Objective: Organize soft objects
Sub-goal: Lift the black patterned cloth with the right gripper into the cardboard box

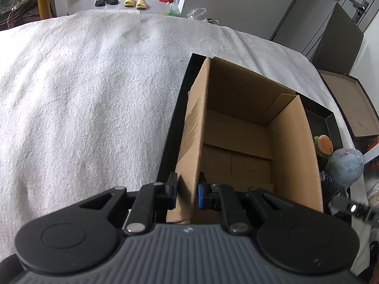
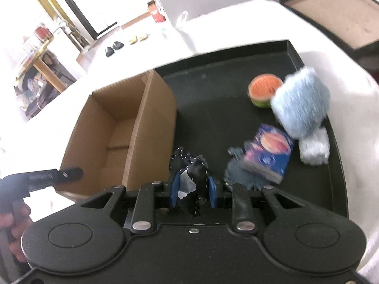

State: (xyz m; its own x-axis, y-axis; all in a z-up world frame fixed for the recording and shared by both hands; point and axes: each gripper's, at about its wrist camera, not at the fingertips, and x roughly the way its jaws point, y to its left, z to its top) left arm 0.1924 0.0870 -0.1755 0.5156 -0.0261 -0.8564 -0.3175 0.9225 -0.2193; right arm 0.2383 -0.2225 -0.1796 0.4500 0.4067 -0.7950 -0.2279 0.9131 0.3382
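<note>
An open brown cardboard box (image 1: pixel 239 142) stands at the left end of a black tray (image 2: pixel 213 104); the box also shows in the right wrist view (image 2: pixel 113 127). My left gripper (image 1: pixel 187 195) is shut on the box's near left wall. My right gripper (image 2: pixel 193 188) is shut on a black soft toy with white stitching (image 2: pixel 196 170), held just above the tray beside the box. On the tray lie a fuzzy blue plush (image 2: pixel 300 99), a watermelon-like plush (image 2: pixel 263 90), a blue packet (image 2: pixel 268 152) and a dark fringed cloth (image 2: pixel 239 172).
The tray rests on a white towel-covered surface (image 1: pixel 94 94). A white wrapped pack (image 2: pixel 315 148) lies at the tray's right edge. A shallow brown-lined box (image 2: pixel 336 11) sits beyond the tray. Slippers (image 1: pixel 118 0) lie on the floor far behind.
</note>
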